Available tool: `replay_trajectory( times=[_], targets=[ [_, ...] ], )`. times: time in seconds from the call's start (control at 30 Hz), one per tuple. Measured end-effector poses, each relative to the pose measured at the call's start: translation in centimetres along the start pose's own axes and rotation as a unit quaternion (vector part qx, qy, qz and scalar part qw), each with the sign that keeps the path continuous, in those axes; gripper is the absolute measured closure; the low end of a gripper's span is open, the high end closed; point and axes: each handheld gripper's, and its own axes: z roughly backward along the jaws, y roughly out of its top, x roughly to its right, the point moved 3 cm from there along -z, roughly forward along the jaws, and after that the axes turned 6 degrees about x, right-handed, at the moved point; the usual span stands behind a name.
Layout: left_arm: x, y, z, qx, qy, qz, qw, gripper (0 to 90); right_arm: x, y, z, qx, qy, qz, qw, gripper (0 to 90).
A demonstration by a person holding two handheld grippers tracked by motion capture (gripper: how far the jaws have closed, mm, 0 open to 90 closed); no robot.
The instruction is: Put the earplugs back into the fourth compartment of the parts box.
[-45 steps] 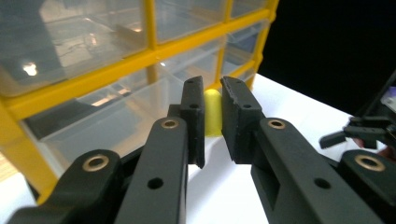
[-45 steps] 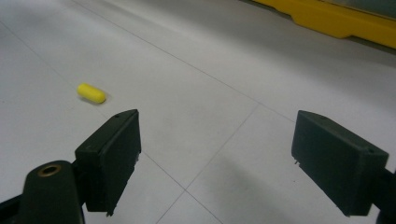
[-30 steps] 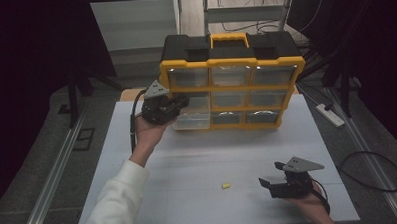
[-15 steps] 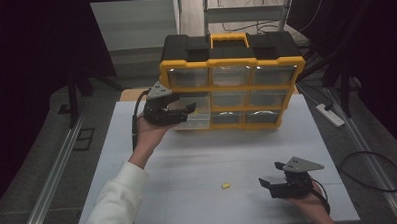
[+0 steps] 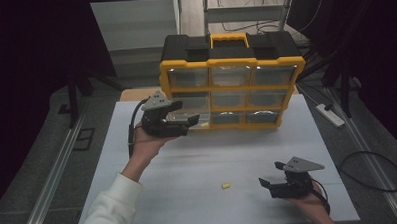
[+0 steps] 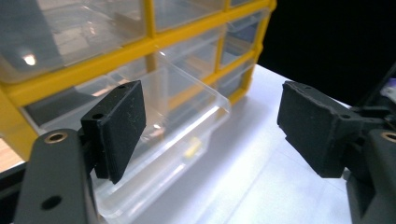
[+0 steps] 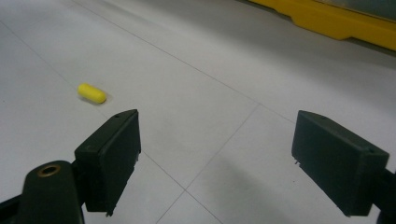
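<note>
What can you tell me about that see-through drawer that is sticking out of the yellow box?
The drawer is clear plastic, shallow and box-shaped, with thin shiny walls. It is pulled partway out of the lower left slot of the yellow and black box, level above the white table. A small yellow piece lies inside it on the bottom. The left gripper hangs just in front, its jaws open and just widened, with nothing between them, so it is not pinching the drawer.
</note>
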Motion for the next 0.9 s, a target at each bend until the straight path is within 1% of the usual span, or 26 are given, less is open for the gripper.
replay_trajectory(
  times=[0.07,0.17,0.23,0.27,0.33,0.37,0.4,0.43,0.5,0.6,0.67,0.9],
  targets=[
    [0.4,-0.2,0.2,0.0,-0.007,-0.001,1.0,22.8,0.0,0.0,0.0,0.0,0.0,0.0,1.0,16.6],
    [1.1,-0.8,0.5,-0.002,-0.017,-0.007,0.9998,22.6,0.0,0.0,0.0,0.001,0.0,0.0,1.0,16.6],
    [1.5,-1.3,0.6,-0.006,-0.021,-0.007,0.9997,22.7,0.0,0.0,0.0,0.002,0.0,0.0,1.0,16.5],
    [1.5,-1.3,0.6,-0.006,-0.021,-0.007,0.9997,22.6,0.0,0.0,0.0,0.002,0.0,0.0,1.0,16.5],
    [2.2,-2.4,0.4,-0.018,-0.025,-0.011,0.9995,22.7,0.0,0.1,0.1,0.004,-0.001,-0.001,1.0,16.6],
    [2.2,-2.4,0.4,-0.018,-0.025,-0.011,0.9995,22.7,0.0,0.1,0.1,0.004,-0.001,-0.001,1.0,16.6],
    [2.5,-3.0,0.2,-0.03,-0.025,-0.018,0.9991,22.7,0.1,0.1,0.1,0.005,-0.002,-0.001,1.0,16.5],
    [2.6,-3.2,0.2,-0.034,-0.024,-0.021,0.9989,22.7,0.0,0.1,0.1,0.005,-0.001,-0.001,1.0,16.5],
    [2.8,-3.6,0.3,-0.038,-0.023,-0.025,0.9987,22.6,0.0,0.1,0.1,0.005,-0.001,-0.001,1.0,16.6],
    [3.2,-4.2,0.4,-0.038,-0.028,-0.024,0.9986,22.6,0.0,0.1,0.1,0.005,-0.001,-0.001,1.0,16.6],
    [3.4,-4.6,0.4,-0.043,-0.032,-0.024,0.9983,22.6,0.0,0.1,0.1,0.004,0.0,-0.001,1.0,16.6],
    [4.3,-6.6,-0.4,-0.073,-0.048,-0.024,0.9959,22.7,0.0,0.0,0.1,0.004,-0.001,0.0,1.0,16.6]
  ],
)
